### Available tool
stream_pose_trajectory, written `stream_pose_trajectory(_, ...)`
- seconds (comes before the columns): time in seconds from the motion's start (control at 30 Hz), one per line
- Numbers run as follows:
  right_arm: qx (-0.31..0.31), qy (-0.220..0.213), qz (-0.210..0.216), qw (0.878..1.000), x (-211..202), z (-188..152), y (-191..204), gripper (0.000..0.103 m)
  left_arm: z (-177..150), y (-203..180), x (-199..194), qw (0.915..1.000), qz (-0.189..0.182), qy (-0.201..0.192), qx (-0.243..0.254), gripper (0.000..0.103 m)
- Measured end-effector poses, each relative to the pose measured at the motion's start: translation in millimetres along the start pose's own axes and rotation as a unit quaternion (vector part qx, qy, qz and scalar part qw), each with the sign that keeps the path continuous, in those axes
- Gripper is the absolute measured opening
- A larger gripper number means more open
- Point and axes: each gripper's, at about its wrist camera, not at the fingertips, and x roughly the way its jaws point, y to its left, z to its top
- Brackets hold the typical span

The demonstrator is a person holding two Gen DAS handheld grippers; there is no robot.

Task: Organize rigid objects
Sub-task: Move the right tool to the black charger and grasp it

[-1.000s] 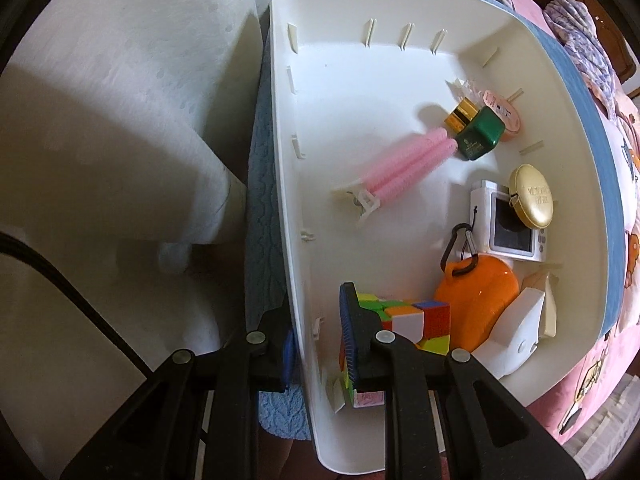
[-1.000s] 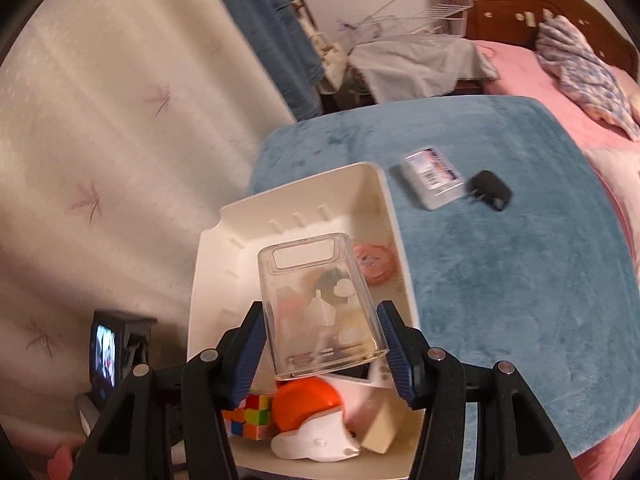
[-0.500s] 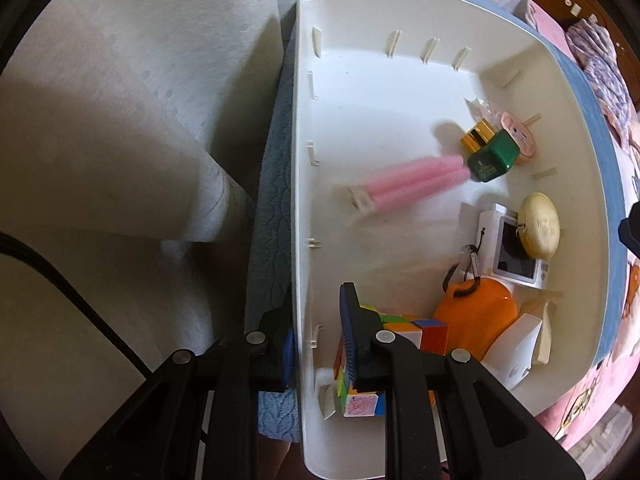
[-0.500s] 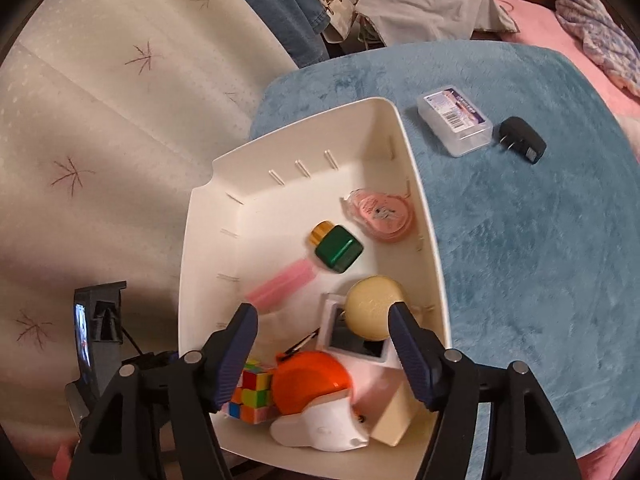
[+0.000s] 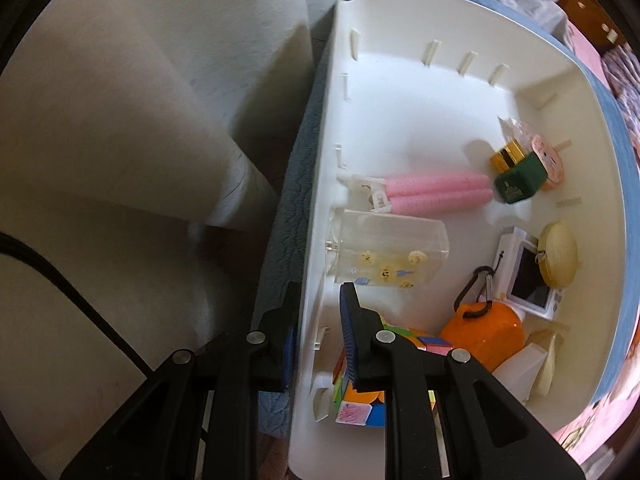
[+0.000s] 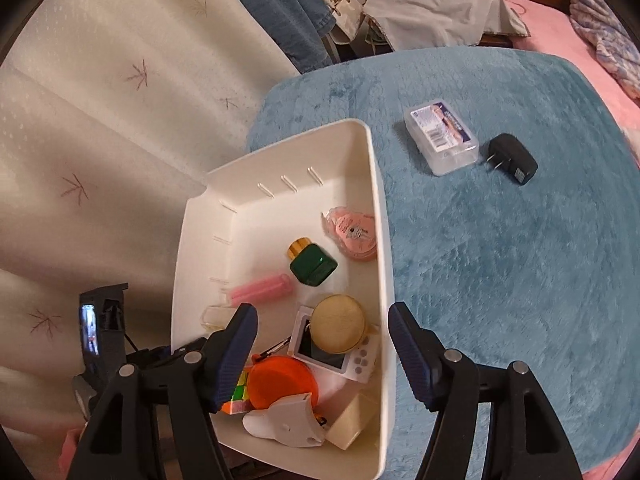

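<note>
A white bin [image 6: 382, 240] sits on the blue blanket [image 6: 500, 260]. My left gripper [image 5: 314, 336] is shut on the bin's left wall [image 5: 320, 200]. Inside lie a clear box with yellow stickers [image 5: 390, 254], pink tubes [image 5: 436, 192], a green bottle with gold cap [image 5: 516, 180], a pink round case [image 6: 354, 232], a gold compact [image 6: 338, 322], a small white screen device [image 6: 332, 354], an orange pouch [image 6: 280, 380] and a colour cube [image 5: 360, 408]. My right gripper [image 6: 322, 354] is open and empty above the bin's near end.
A clear lidded box with a label [image 6: 440, 140] and a black plug adapter [image 6: 512, 158] lie on the blanket right of the bin. A cream curtain [image 6: 100, 140] hangs left. Clothes and a wire basket [image 6: 432, 12] are behind, pink bedding [image 6: 560, 28] far right.
My right gripper opened and let go of the clear box, which now lies in the bin beside the pink tubes. The gripper has risen. The left gripper keeps hold of the wall.
</note>
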Motion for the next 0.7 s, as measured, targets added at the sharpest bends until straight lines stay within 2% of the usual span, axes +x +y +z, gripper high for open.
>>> stream_pose_trajectory(0.17, 0.001, -0.004, -0.012, 1.0, -7.0, 21.2, -27.6, 0.069, 1.5, 1.4, 1.2, 0.9995, 0.013, 0.004, -0.029, 0.019)
stream_pose_trajectory(0.33, 0.021, -0.002, -0.042, 0.999, -2.9, 46.2, -66.0, 0.069, 3.6, 3.1, 3.5, 0.998, 0.03, 0.007, -0.056, 0.02)
stream_pose_trajectory(0.7, 0.05, 0.011, -0.116, 0.992, 32.3, 88.1, -135.3, 0.069, 6.1, -8.8, 6.4, 0.9955, 0.053, 0.01, -0.078, 0.022)
